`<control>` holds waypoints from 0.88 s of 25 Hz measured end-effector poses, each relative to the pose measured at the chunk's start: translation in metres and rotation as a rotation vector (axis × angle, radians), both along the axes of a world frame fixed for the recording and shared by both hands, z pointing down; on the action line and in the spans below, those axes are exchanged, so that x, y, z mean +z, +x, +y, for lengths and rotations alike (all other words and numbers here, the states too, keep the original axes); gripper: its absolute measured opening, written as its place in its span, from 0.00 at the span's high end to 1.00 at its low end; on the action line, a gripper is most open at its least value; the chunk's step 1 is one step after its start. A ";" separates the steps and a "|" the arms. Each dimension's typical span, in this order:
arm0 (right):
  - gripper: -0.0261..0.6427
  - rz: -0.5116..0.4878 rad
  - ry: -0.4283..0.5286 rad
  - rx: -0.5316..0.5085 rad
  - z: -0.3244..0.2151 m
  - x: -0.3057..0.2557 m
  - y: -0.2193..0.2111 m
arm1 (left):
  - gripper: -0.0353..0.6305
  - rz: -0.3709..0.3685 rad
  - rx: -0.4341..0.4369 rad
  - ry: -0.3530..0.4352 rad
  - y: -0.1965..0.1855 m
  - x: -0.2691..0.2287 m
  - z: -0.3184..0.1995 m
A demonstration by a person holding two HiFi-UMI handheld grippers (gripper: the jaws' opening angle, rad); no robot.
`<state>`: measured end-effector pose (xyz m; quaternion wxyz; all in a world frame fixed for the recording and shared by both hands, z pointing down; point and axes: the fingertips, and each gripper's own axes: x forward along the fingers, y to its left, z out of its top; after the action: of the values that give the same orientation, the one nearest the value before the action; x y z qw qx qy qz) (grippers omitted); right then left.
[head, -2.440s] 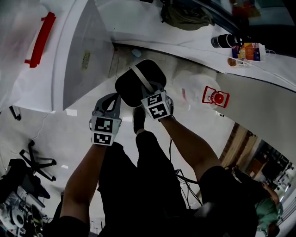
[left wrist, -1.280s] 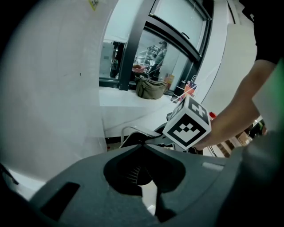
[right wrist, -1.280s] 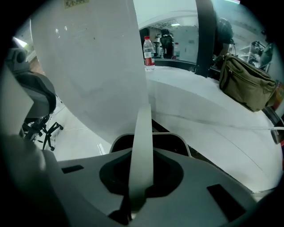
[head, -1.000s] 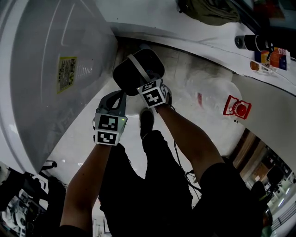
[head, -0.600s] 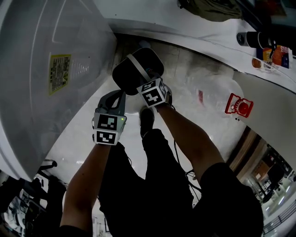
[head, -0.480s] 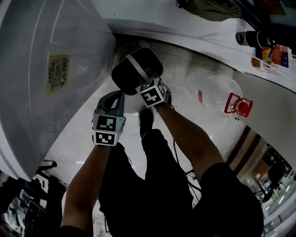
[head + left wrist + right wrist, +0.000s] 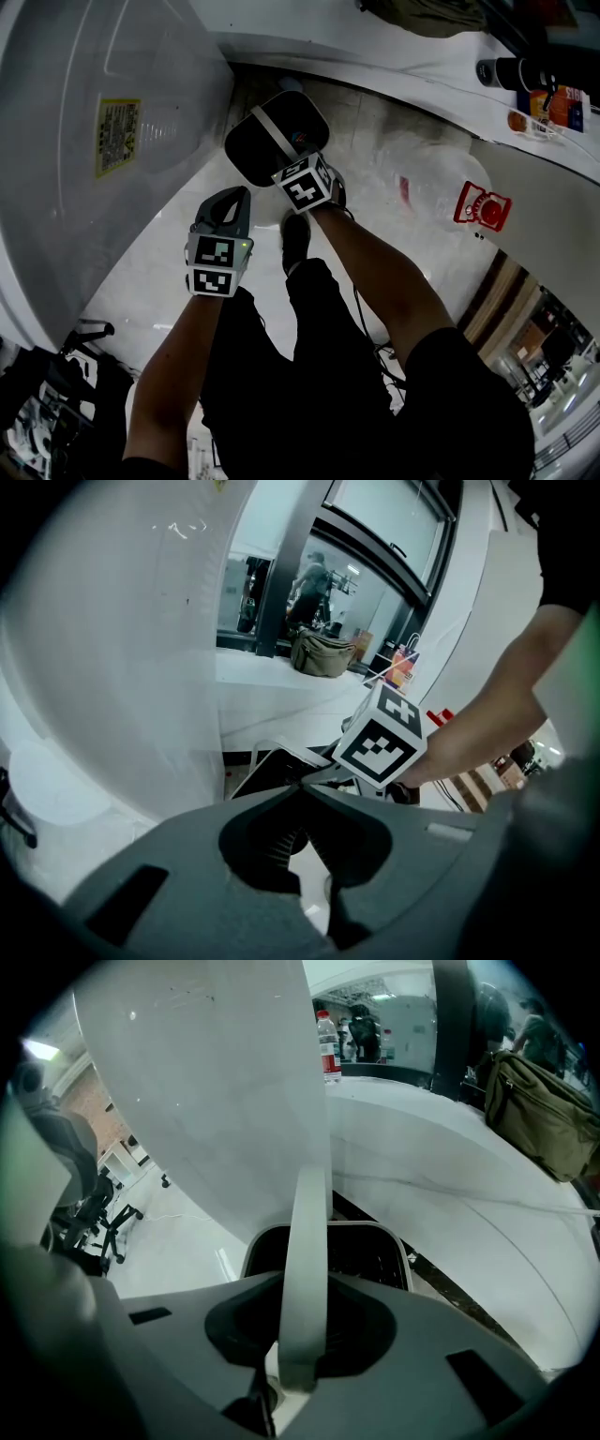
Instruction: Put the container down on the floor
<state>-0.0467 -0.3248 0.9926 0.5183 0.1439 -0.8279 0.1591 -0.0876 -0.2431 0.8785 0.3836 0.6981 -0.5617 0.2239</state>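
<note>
Both forearms reach down ahead of the person's legs. Right tool (image 7: 289, 157) points steeply down; its jaws have just been opening, pads on the white handle (image 7: 307, 1232) of the black container (image 7: 255, 155). The container sits low at the floor (image 7: 159, 272), by the tabletop's foot; contact unclear. Left tool (image 7: 234, 197) is angled down just beside it, jaws pressed together and empty.

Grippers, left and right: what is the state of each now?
Left gripper: closed, holding nothing.
Right gripper: holding the container by its handle; fingers have just been opening.
</note>
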 end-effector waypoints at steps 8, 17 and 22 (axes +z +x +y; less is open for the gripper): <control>0.78 0.001 0.001 0.017 0.003 -0.015 0.006 | 0.93 0.006 0.001 -0.005 0.003 -0.013 0.008; 0.75 -0.016 0.013 0.056 0.004 -0.041 0.015 | 0.93 -0.006 0.030 0.011 0.006 -0.037 0.015; 0.74 -0.030 0.038 0.063 0.008 -0.061 0.022 | 0.93 -0.017 0.050 0.020 0.009 -0.051 0.023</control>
<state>-0.0247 -0.3168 0.9316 0.4977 0.1770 -0.8335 0.1618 -0.0786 -0.2198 0.8272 0.3660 0.7137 -0.5497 0.2335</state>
